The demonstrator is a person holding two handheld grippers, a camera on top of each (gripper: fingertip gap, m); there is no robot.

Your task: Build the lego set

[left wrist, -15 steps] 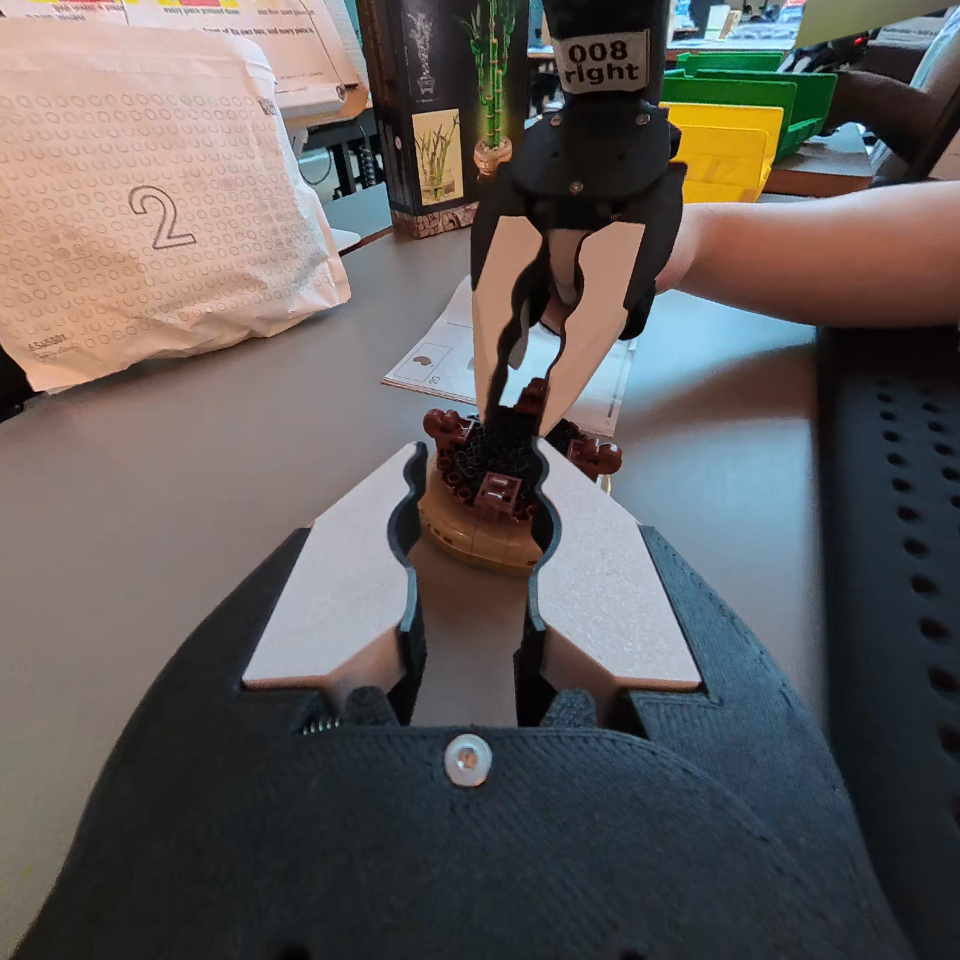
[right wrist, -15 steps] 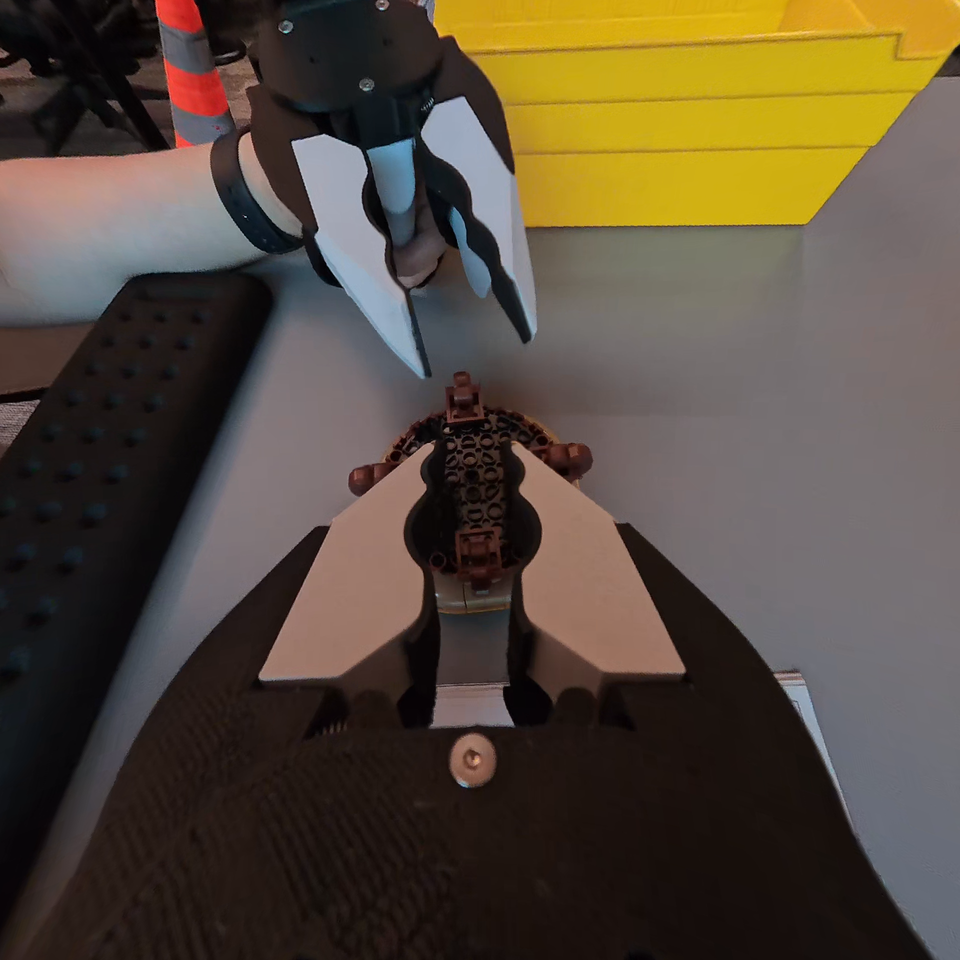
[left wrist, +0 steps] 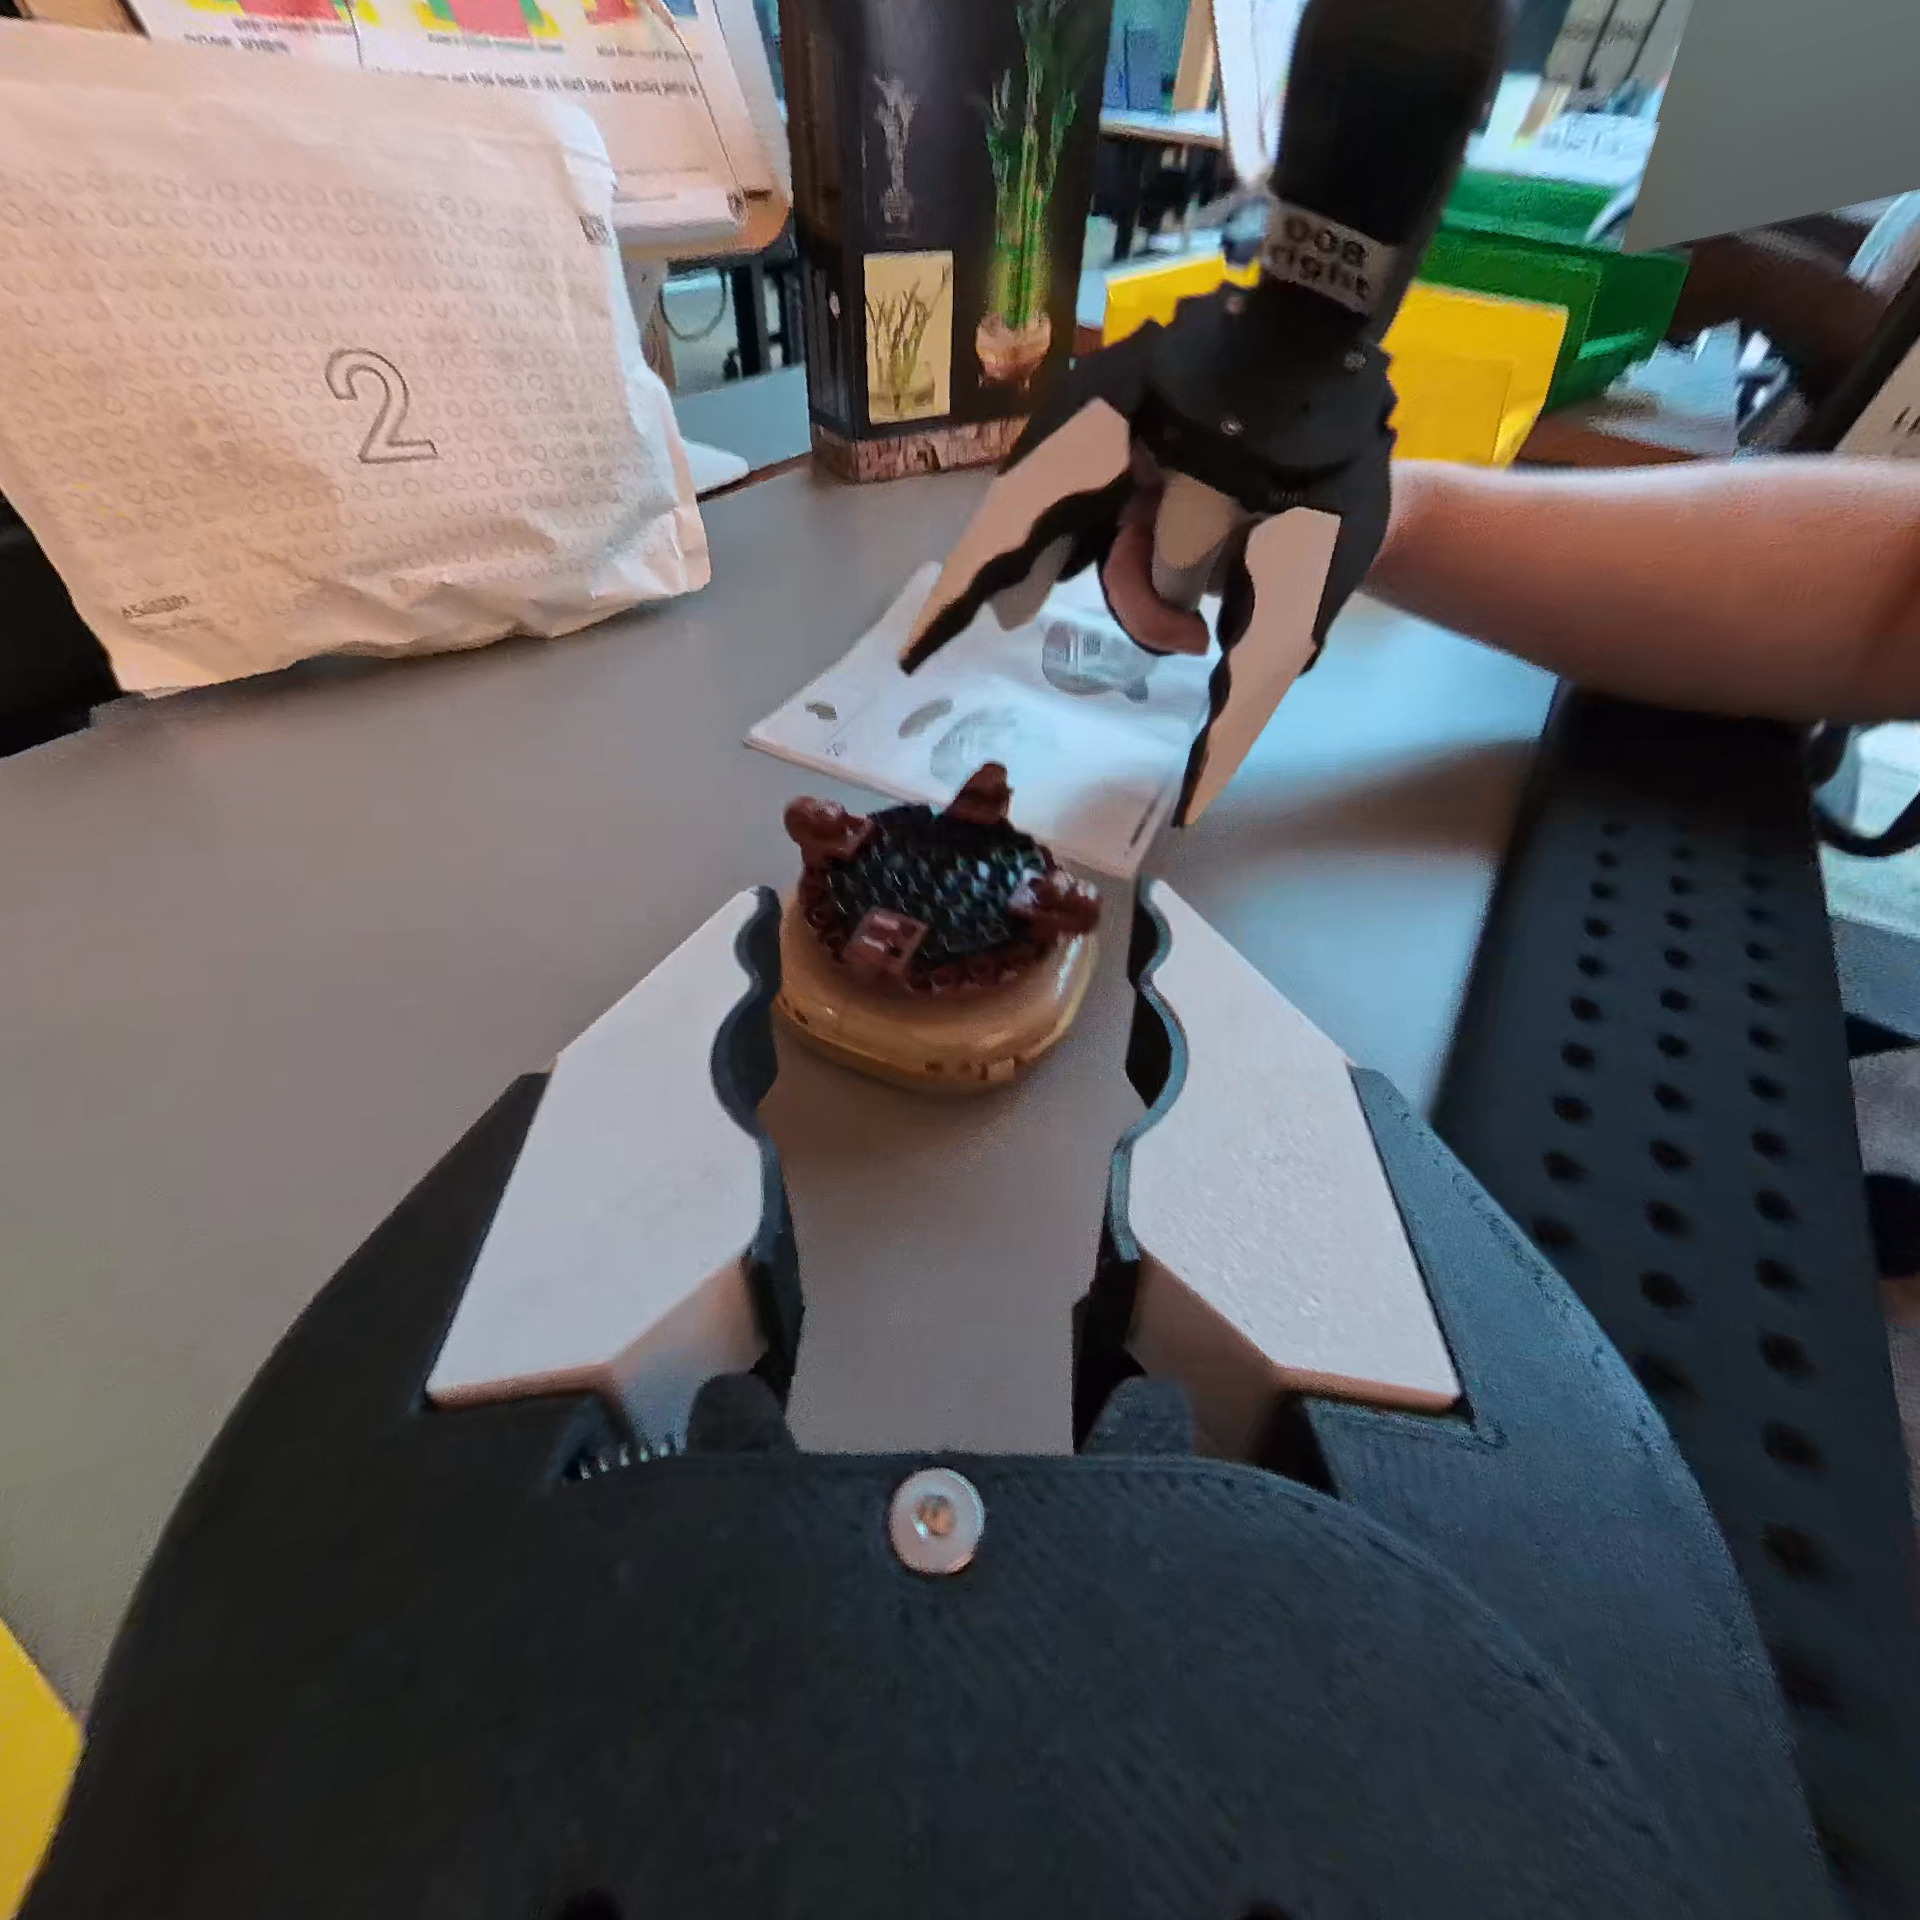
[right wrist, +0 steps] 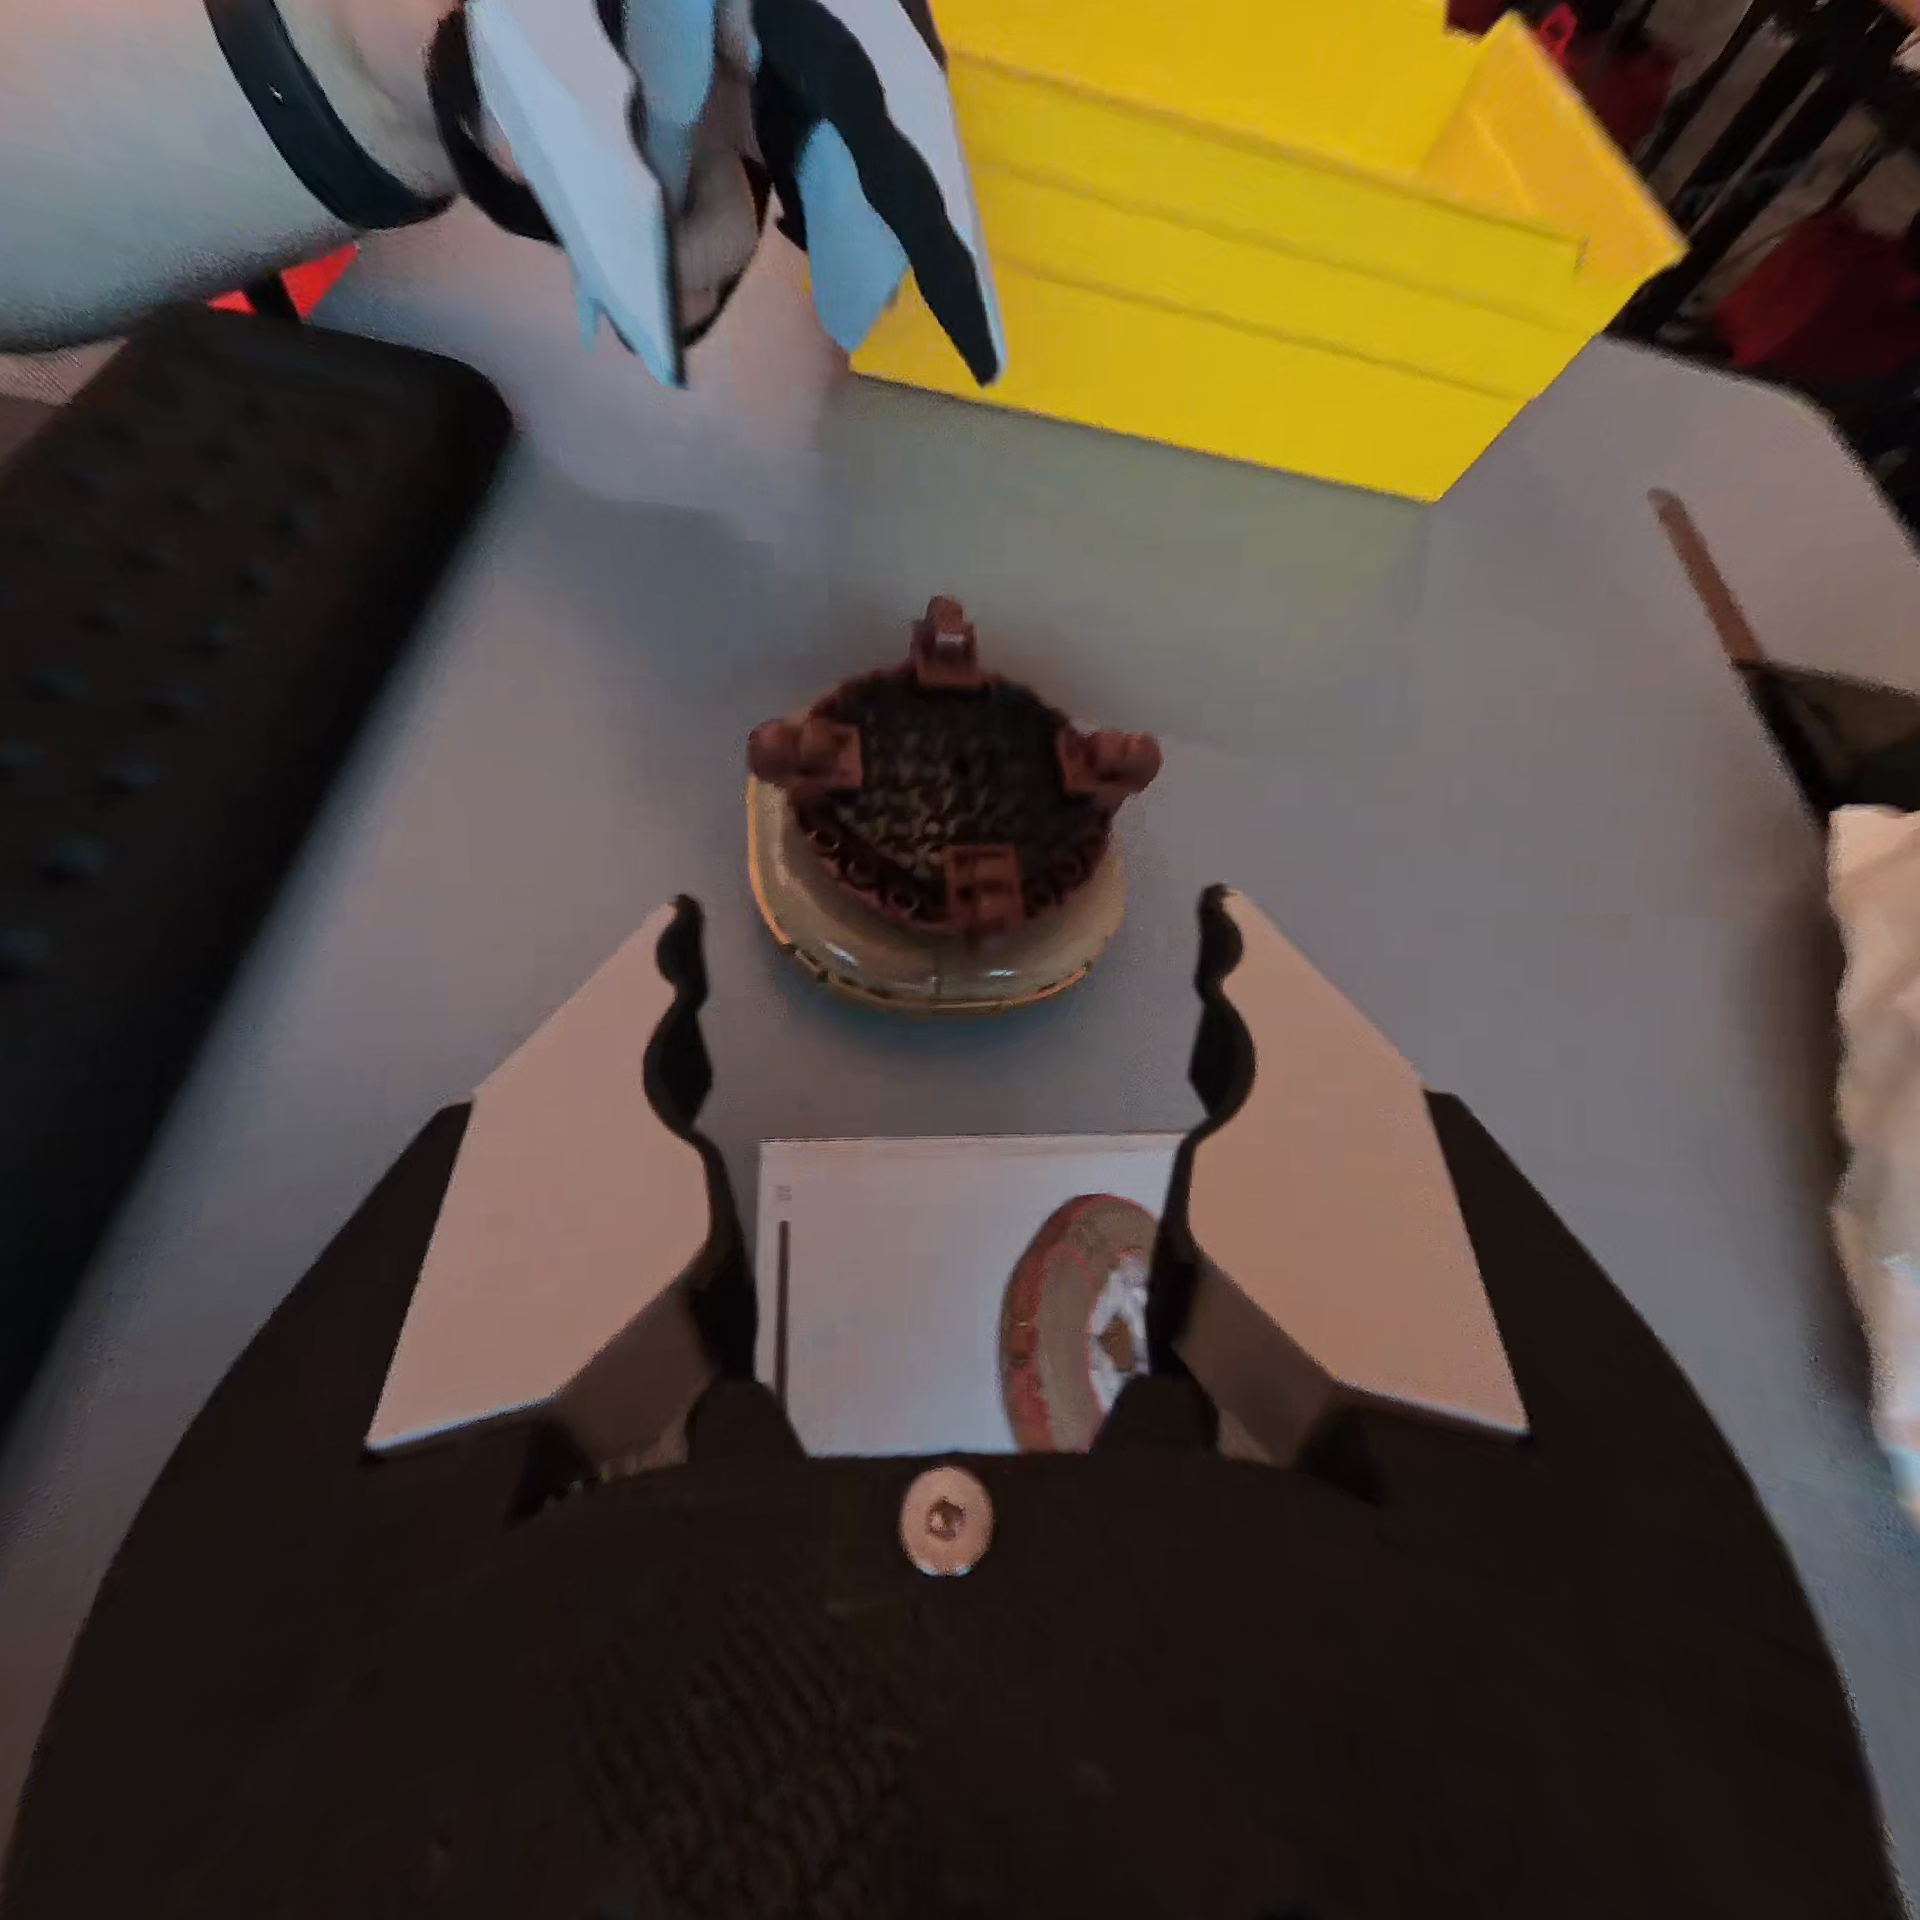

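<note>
**Sitting loose on the tabletop, both claws off it**

Sitting on the grey tabletop (left wrist: 312, 935) is the small round lego build (left wrist: 935, 945), a tan disc base with a black studded top and reddish-brown knobs poking out around the rim. Nothing is gripping it right now.

The left claw (left wrist: 951, 904) is spread wide, its pale fingers (left wrist: 644, 1122) flanking the build on either side with a clear gap, not touching. The right claw (left wrist: 1039, 738) hangs in the air above and behind the build, also released and holding nothing. From the right wrist view the build (right wrist: 940, 821) sits just ahead of that claw's (right wrist: 951, 904) tips, and the left claw (right wrist: 821, 364) shows at the top edge, pretty blurry.

A white instruction booklet (left wrist: 1039, 727) lies flat just behind the build. Further back there's a white paper bag (left wrist: 312, 395), a dark box with a bamboo picture (left wrist: 914, 260), and a yellow plastic bin (right wrist: 1299, 239). A black perforated pad (left wrist: 1683, 1143) runs along one side.
</note>
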